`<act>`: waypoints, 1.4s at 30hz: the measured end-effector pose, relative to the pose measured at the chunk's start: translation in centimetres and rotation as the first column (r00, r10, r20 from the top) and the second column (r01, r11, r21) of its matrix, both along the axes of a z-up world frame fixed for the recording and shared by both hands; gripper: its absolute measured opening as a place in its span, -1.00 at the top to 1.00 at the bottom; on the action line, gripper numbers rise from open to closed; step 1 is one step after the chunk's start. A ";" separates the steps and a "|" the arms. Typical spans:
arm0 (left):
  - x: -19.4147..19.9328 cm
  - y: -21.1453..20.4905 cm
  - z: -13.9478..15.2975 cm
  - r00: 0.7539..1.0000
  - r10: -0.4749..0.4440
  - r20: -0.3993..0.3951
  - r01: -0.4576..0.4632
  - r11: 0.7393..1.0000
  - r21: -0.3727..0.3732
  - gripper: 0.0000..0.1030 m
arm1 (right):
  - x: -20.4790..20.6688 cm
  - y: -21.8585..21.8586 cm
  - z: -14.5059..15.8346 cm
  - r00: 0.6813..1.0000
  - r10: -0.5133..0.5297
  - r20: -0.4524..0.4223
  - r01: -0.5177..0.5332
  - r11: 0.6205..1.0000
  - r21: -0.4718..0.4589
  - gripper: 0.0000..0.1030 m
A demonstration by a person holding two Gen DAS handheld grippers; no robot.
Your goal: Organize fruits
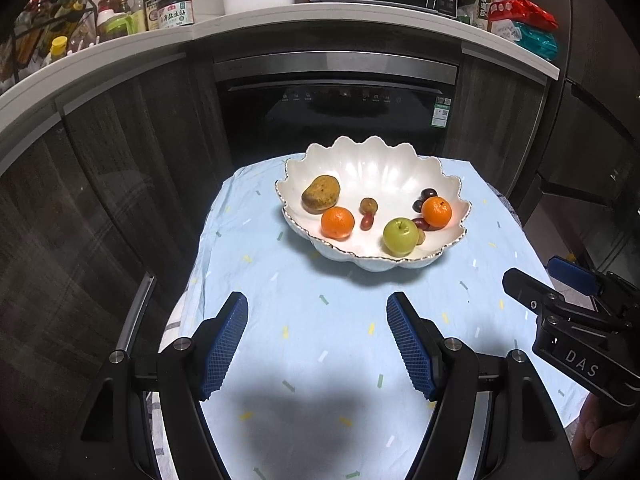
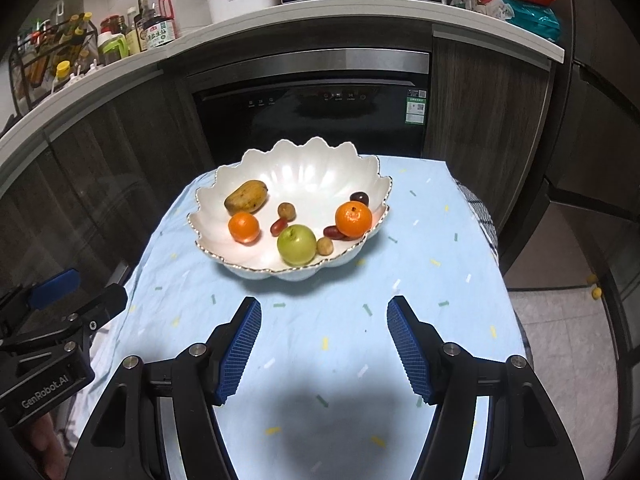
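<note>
Left wrist view: I saw left gripper (image 1: pixel 317 312) jaws wide, nothing between, over blue cloth (image 1: pixel 280 280). White scalloped bowl (image 1: pixel 372 160) sat ahead of pads, well apart, holding green apple (image 1: pixel 399 236), two oranges, mango (image 1: pixel 321 194), small dark fruits.

Right wrist view: I saw right gripper (image 2: pixel 324 316) jaws wide, empty. Bowl (image 2: pixel 312 168) ahead, slightly left; apple (image 2: pixel 296 244) nearest pads.

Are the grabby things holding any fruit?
No. The left gripper and right gripper are open and empty; all fruit lies in the white scalloped ceramic bowl.
</note>
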State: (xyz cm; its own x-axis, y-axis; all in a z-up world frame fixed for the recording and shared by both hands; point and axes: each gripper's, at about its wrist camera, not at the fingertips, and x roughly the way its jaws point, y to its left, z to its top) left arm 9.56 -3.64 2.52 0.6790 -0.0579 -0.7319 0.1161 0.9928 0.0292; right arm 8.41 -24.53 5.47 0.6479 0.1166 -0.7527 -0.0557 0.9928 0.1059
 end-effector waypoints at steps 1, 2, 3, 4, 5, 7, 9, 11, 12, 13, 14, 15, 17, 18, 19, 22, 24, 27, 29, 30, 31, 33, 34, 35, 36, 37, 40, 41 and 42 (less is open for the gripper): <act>-0.2 0.1 0.0 1.000 0.001 0.000 -0.001 1.000 0.000 -0.39 | -0.2 0.0 0.1 1.000 0.001 0.002 -0.001 1.000 0.000 -0.29; -0.5 0.1 0.0 1.000 0.003 0.001 -0.003 1.000 0.002 -0.39 | -0.4 0.0 0.1 1.000 0.002 0.004 -0.002 1.000 -0.003 -0.29; -0.8 0.2 -0.1 1.000 0.006 0.002 -0.006 1.000 0.003 -0.39 | -0.6 0.1 0.1 1.000 0.002 0.007 -0.002 1.000 -0.006 -0.29; -1.0 0.3 -0.2 1.000 0.009 0.001 -0.009 1.000 0.003 -0.38 | -0.7 0.1 0.2 1.000 0.002 0.009 -0.002 1.000 -0.007 -0.29; -1.2 0.3 -0.3 1.000 0.011 -0.001 -0.011 1.000 0.004 -0.38 | -0.9 0.1 0.2 1.000 0.001 0.011 -0.001 1.000 -0.006 -0.29; -1.6 0.4 -0.6 1.000 0.015 -0.006 -0.015 1.000 0.006 -0.39 | -1.2 0.0 0.2 1.000 -0.001 0.011 0.001 1.000 -0.001 -0.29; -2.0 0.6 -0.9 1.000 0.021 -0.015 -0.021 1.000 0.008 -0.38 | -1.5 0.1 0.1 1.000 -0.001 0.007 0.001 1.000 0.005 -0.29; -2.4 0.8 -1.2 0.999 0.027 -0.021 -0.027 1.000 0.010 -0.38 | -1.8 0.2 0.0 1.000 0.003 0.006 -0.003 1.000 0.004 -0.29; -2.6 0.9 -1.2 0.999 0.030 -0.021 -0.030 1.000 0.010 -0.39 | -2.0 0.3 -0.1 1.000 0.007 0.005 -0.007 1.000 0.001 -0.29; -2.7 1.1 -1.3 0.999 0.034 -0.021 -0.034 0.999 0.011 -0.38 | -2.1 0.5 -0.1 1.000 0.011 0.004 -0.011 1.000 -0.002 -0.29; -2.9 1.2 -1.3 0.999 0.040 -0.021 -0.040 0.999 0.013 -0.39 | -2.3 0.6 -0.2 1.000 0.013 0.003 -0.013 1.000 -0.004 -0.29; -3.0 1.3 -1.3 0.999 0.044 -0.020 -0.043 0.999 0.012 -0.39 | -2.4 0.7 -0.3 1.000 0.015 0.001 -0.015 1.000 -0.005 -0.29; -3.4 1.5 -1.3 0.998 0.054 -0.015 -0.053 0.998 0.014 -0.49 | -2.6 0.7 -0.4 1.000 0.016 -0.001 -0.016 1.000 -0.005 -0.29; -3.4 1.5 -1.3 0.998 0.056 -0.014 -0.056 0.998 0.015 -0.51 | -2.7 0.7 -0.5 1.000 0.016 -0.003 -0.016 1.000 -0.006 -0.29; -3.6 1.5 -1.2 0.998 0.058 -0.011 -0.058 0.998 0.016 -0.53 | -2.8 0.7 -0.5 1.000 0.015 -0.005 -0.015 1.000 -0.004 -0.29; -3.9 1.5 -1.2 0.998 0.060 -0.010 -0.060 0.998 0.016 -0.54 | -2.9 0.6 -0.6 1.000 0.008 -0.009 -0.008 1.000 -0.006 -0.30; -3.9 1.6 -1.2 0.998 0.062 -0.009 -0.062 0.998 0.015 -0.55 | -3.0 0.5 -0.5 1.000 -0.003 -0.007 0.003 1.000 -0.010 -0.38; -4.2 1.5 -1.2 0.998 0.062 -0.004 -0.062 0.998 0.018 -0.57 | -3.2 0.2 -0.4 1.000 -0.020 0.003 0.020 1.000 -0.018 -0.49; -4.3 1.5 -1.1 0.998 0.062 -0.001 -0.062 0.998 0.018 -0.58 | -3.3 0.1 -0.3 1.000 -0.022 0.005 0.022 1.000 -0.020 -0.49; -4.3 1.4 -1.0 0.998 0.062 0.001 -0.062 0.998 0.017 -0.60 | -3.3 0.0 -0.3 1.000 -0.023 0.005 0.023 1.000 -0.021 -0.49; -4.4 1.4 -1.0 0.998 0.062 0.001 -0.062 0.998 0.016 -0.63 | -3.3 0.0 -0.3 1.000 -0.024 0.005 0.024 0.999 -0.021 -0.49; -4.4 1.4 -1.0 0.998 0.064 0.003 -0.065 0.998 0.016 -0.64 | -3.4 0.0 -0.2 1.000 -0.024 0.005 0.024 0.999 -0.021 -0.49; -4.5 1.4 -1.0 0.998 0.065 0.004 -0.066 0.998 0.015 -0.65 | -3.4 0.0 -0.2 1.000 -0.023 0.005 0.023 0.999 -0.023 -0.49; -4.5 1.4 -1.0 0.998 0.066 0.004 -0.066 0.998 0.014 -0.65 | -3.4 -0.1 -0.2 1.000 -0.023 0.005 0.023 0.999 -0.023 -0.49; -4.5 1.4 -0.9 0.998 0.066 0.005 -0.066 0.998 0.014 -0.65 | -3.4 -0.1 -0.2 1.000 -0.024 0.005 0.024 0.999 -0.021 -0.49; -4.5 1.5 -0.9 0.998 0.067 0.005 -0.067 0.998 0.015 -0.65 | -3.4 -0.1 -0.2 1.000 -0.024 0.006 0.024 0.999 -0.021 -0.49; -4.6 1.6 -0.8 0.997 0.074 0.010 -0.074 0.997 0.014 -0.68 | -3.4 -0.1 -0.2 1.000 -0.024 0.008 0.024 0.999 -0.023 -0.49; -4.7 1.6 -0.8 0.997 0.076 0.011 -0.076 0.997 0.013 -0.68 | -3.5 -0.2 -0.2 1.000 -0.024 0.009 0.024 0.999 -0.022 -0.49; -4.7 1.7 -0.8 0.997 0.077 0.012 -0.078 0.997 0.013 -0.68 | -3.5 -0.2 -0.2 1.000 -0.024 0.010 0.025 0.999 -0.023 -0.49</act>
